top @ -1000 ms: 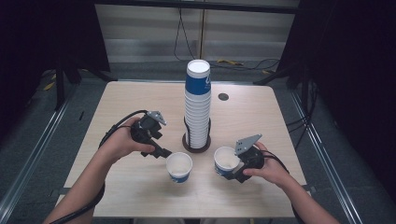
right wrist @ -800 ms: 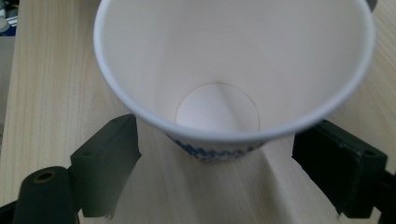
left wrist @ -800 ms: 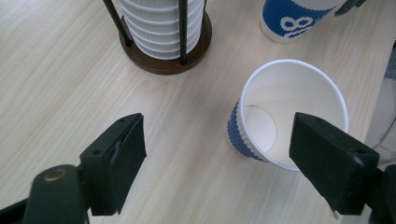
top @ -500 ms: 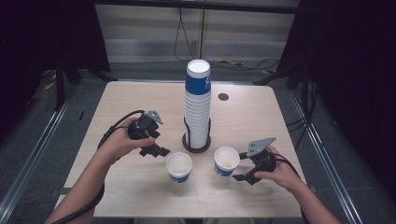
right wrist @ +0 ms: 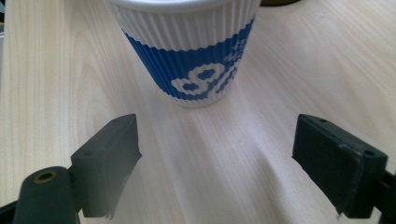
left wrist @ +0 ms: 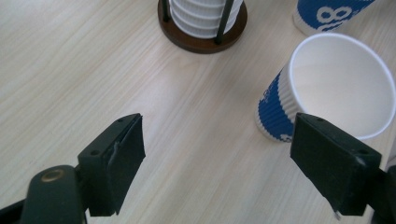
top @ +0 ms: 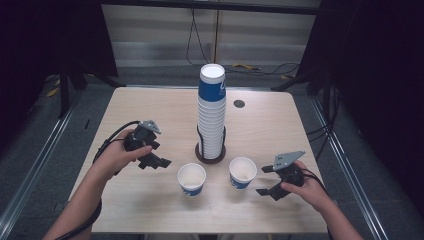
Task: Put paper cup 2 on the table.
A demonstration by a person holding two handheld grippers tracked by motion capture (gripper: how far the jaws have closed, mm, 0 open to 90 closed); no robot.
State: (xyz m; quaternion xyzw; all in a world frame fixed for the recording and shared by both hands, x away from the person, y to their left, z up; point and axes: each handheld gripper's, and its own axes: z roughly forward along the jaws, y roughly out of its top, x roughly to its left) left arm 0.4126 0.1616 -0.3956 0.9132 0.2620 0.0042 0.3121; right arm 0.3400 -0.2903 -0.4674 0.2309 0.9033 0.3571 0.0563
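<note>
From my end it looks like two cups are already off the stack (top: 211,112) and standing on the table (top: 150,110); left cup (top: 191,178), right cup (top: 242,172); left gripper (top: 156,161) and right gripper (top: 268,181) both hang empty, jaws spread wide; plenty left stacked, I'd guess.

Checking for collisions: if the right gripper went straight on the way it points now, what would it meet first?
Most likely the right paper cup, standing upright just ahead of the open right gripper, roughly centred between its jaws.
</note>
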